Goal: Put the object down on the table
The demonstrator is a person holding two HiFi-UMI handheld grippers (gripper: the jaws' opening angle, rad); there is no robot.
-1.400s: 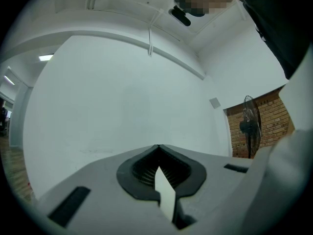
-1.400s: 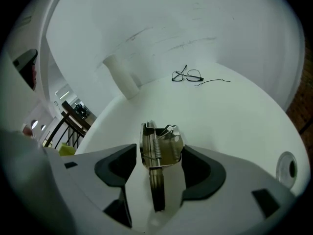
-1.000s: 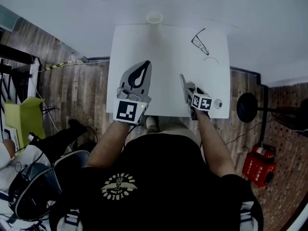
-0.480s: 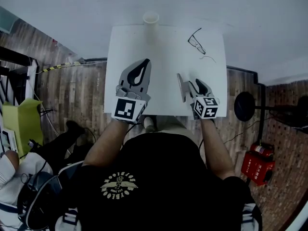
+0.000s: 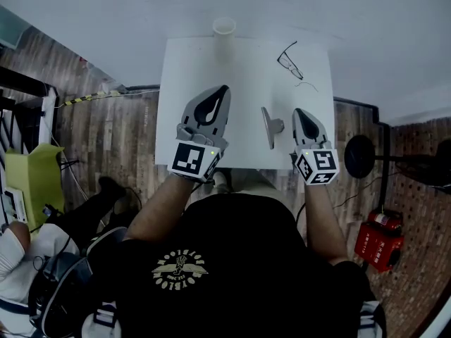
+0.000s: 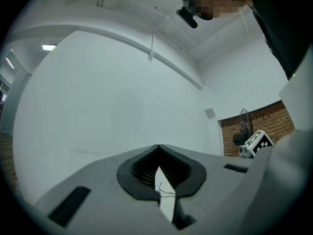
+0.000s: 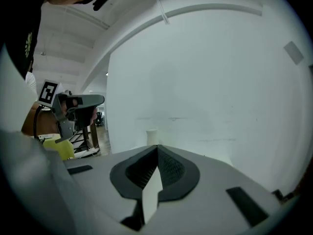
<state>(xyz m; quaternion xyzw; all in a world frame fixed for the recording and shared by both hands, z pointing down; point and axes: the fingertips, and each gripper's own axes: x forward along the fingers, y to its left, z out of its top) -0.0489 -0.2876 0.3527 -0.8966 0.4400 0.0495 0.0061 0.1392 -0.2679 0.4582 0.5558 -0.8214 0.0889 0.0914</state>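
**Object's down on the table, basically done here**

Head view: the grey object (image 5: 269,127) lies on the white table (image 5: 239,69), toward its near edge and clear of both grippers. My left gripper (image 5: 224,90) and right gripper (image 5: 297,111) hang over that same near part of the table, one on each side of it. Left gripper view: jaws pressed together with nothing in them, just a sliver of table showing through. Right gripper view: jaws have just snapped closed tip to tip, empty, with table beyond. I'd call the put-down finished; all that's left is backing off the table.
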